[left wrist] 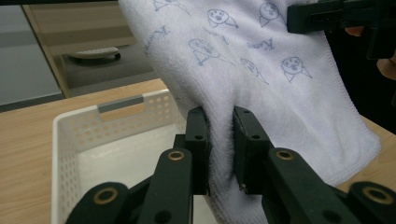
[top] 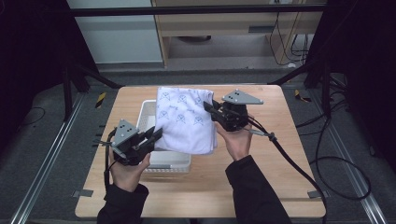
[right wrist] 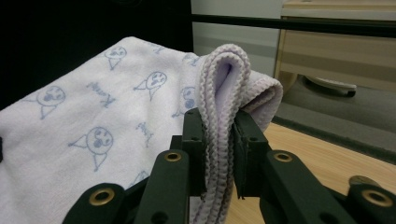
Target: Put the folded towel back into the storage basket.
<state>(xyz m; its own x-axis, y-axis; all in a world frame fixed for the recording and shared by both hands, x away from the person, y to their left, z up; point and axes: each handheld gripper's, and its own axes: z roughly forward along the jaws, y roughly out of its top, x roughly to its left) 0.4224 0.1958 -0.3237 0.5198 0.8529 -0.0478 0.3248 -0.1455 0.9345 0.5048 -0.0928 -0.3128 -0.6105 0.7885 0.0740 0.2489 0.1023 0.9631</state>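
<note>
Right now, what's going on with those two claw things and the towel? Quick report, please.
Left gripper shut on towel. Right gripper shut on its folded edge. Towel held up over white basket. Nothing in the way.

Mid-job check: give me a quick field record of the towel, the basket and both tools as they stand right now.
towel: white, blue cartoon print, folded, held up over the basket
basket: white, perforated, on the wooden table, looks empty where visible
left tool: shut on towel's near edge
right tool: shut on towel's folded far corner
towel contact: hangs between both tools; whether it touches the basket rim is unclear
</note>
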